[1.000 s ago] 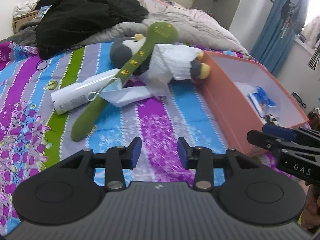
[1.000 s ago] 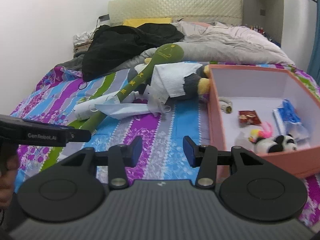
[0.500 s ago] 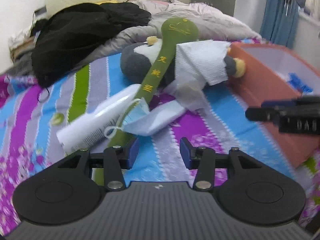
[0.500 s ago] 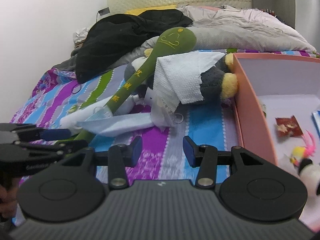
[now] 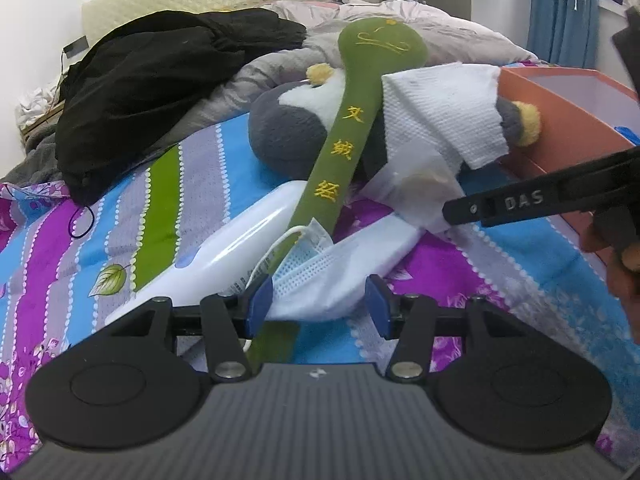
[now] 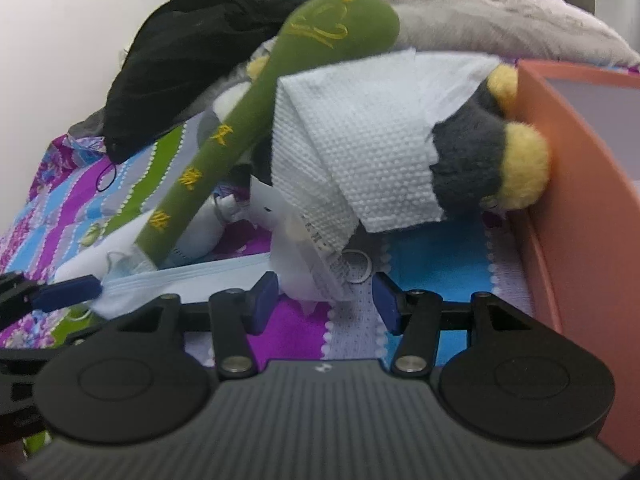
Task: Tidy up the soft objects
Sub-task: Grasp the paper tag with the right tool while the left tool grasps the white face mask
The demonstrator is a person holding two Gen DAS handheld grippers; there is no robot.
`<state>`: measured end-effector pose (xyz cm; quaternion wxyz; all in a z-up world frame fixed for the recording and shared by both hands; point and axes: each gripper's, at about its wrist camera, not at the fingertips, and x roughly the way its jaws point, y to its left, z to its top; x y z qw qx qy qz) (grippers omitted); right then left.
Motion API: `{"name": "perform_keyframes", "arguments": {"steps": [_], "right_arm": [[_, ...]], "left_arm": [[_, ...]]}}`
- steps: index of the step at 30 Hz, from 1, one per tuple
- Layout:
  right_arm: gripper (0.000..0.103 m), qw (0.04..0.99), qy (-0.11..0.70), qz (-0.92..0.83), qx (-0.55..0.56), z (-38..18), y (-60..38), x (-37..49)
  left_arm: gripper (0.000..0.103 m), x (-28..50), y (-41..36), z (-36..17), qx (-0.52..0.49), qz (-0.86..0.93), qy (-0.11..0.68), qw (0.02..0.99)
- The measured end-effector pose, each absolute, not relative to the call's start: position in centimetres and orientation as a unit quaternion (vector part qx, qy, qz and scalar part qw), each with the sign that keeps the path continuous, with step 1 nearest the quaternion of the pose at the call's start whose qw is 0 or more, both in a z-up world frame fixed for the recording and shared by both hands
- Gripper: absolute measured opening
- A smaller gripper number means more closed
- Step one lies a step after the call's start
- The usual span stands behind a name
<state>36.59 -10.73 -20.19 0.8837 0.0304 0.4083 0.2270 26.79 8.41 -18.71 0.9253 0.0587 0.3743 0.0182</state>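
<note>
two grippers worked low over a striped, flowered bed sheet (image 5: 168, 216), both with jaws spread and just lately widening. the left gripper (image 5: 318, 300) had the crumpled end of a light blue face mask (image 5: 320, 276) lying between its jaws, the blue pads not pressing on it. the right gripper (image 6: 325, 300) had the lower edge of a clear crinkled plastic wrapper (image 6: 308, 256) between its jaws, again without a pinch.

at 12 o'clock of the left gripper lay the heap of soft things: a long green plush stick (image 5: 352, 136) with yellow embroidered characters ran diagonally over a grey and white plush penguin (image 5: 288, 128), its lower end passing over the mask and under the gripper. a white textured paper towel (image 5: 444, 108) was draped over the penguin's body, hiding much of it. a white tube (image 5: 224, 256) lay under the stick and mask at 11 o'clock.

at 2 o'clock stood an orange box (image 5: 560, 120), the penguin's yellow feet touching its wall. the right gripper's arm crossed the left view at 3 o'clock, in front of the box.

farther back, at 10 o'clock, a black garment (image 5: 160, 80) sat piled against a grey duvet (image 5: 440, 36).
</note>
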Motion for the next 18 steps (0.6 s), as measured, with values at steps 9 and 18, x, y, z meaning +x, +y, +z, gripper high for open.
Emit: {"name": "perform_keyframes", "arguments": {"steps": [9, 18], "right_arm": [[0.044, 0.877, 0.415, 0.24, 0.034, -21.6, -9.6, 38.0], [0.029, 0.881, 0.403, 0.249, 0.012, -20.3, -9.7, 36.0]], "left_arm": [[0.04, 27.4, 7.9, -19.2, 0.091, 0.03, 0.369, 0.925], [0.01, 25.8, 7.4, -19.2, 0.081, 0.005, 0.399, 0.913]]}}
